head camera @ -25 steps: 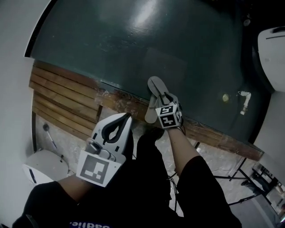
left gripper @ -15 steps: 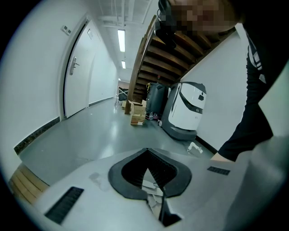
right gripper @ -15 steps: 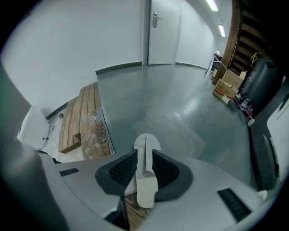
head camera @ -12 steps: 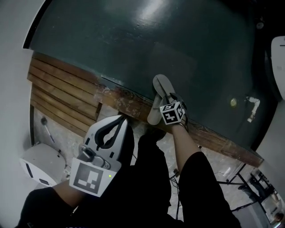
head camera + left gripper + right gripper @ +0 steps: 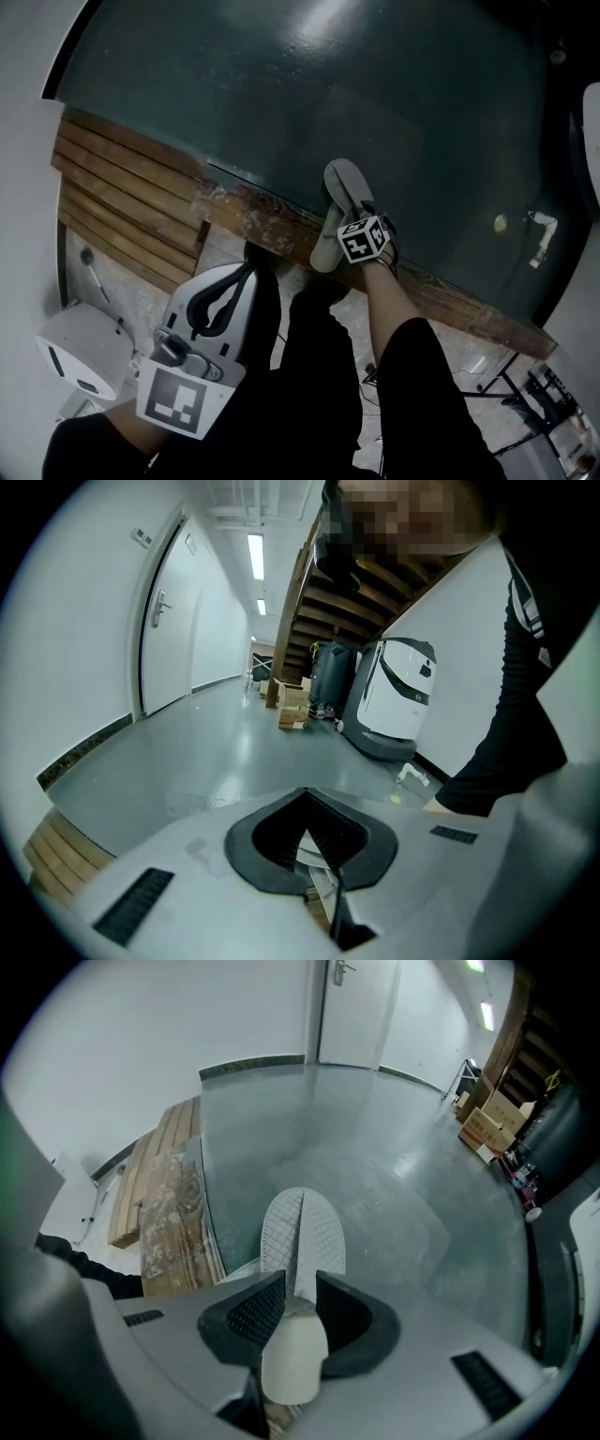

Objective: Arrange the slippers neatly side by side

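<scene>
**Head view.** The right gripper (image 5: 349,216) is at about 1 o'clock from the person's knees. It is clamped on a grey slipper (image 5: 339,183) whose far end points to 12. The slipper hangs over the line where the worn wooden ledge (image 5: 272,217) meets the dark floor (image 5: 281,84). My guess is that the open floor is where it is to be laid. No other slipper shows on the floor. The left gripper (image 5: 246,274) sits low at 7 o'clock, close to the body and clear of the work.

**Left gripper view.** The left gripper's (image 5: 302,794) tips meet at 12 o'clock with nothing gripped (the pale scrap seen through the loop lies beyond the jaws). It looks idle, probably free for straightening.

**Right gripper view.** The right gripper's (image 5: 300,1283) jaws stand partly apart, with the pads pressing either side of the slipper (image 5: 302,1227) near its near end. The quilted face runs off to 12 with a line down its middle (one slipper or two pressed together, I cannot tell). Held this way, its length follows the gripper, which should make it easy to aim.
</scene>
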{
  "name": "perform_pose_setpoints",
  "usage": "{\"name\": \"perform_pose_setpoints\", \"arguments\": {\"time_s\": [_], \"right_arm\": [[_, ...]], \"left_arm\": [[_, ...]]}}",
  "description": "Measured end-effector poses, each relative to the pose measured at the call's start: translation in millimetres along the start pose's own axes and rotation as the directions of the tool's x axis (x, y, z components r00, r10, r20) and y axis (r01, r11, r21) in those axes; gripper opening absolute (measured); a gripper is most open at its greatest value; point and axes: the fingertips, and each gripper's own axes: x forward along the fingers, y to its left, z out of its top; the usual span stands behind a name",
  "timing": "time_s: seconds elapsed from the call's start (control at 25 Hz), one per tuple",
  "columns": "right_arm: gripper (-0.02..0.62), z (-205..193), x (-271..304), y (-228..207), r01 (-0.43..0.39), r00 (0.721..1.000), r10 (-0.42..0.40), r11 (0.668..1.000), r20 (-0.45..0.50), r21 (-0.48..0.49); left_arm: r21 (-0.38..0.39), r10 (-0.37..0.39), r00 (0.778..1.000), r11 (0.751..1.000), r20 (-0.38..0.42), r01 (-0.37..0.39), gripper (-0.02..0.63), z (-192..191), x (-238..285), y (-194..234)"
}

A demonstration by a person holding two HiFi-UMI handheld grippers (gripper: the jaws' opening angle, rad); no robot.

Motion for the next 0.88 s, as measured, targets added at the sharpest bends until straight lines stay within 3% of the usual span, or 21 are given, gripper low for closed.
{"name": "perform_pose_setpoints", "arguments": {"time_s": [0.4,0.88], "right_arm": [[0.077,-4.8,32.9,-6.7,0.029,0.999,-0.029,1.0,-0.046,-0.013],[0.017,-5.4,30.7,-17.5,0.069,0.996,-0.068,0.998,-0.056,0.012]], "left_arm": [[0.0,0.014,0.998,1.0,-0.056,-0.014,0.002,-35.3,-2.2,10.1],[0.063,0.007,0.999,0.998,-0.041,-0.004,0.002,-30.1,17.7,11.0]]}}
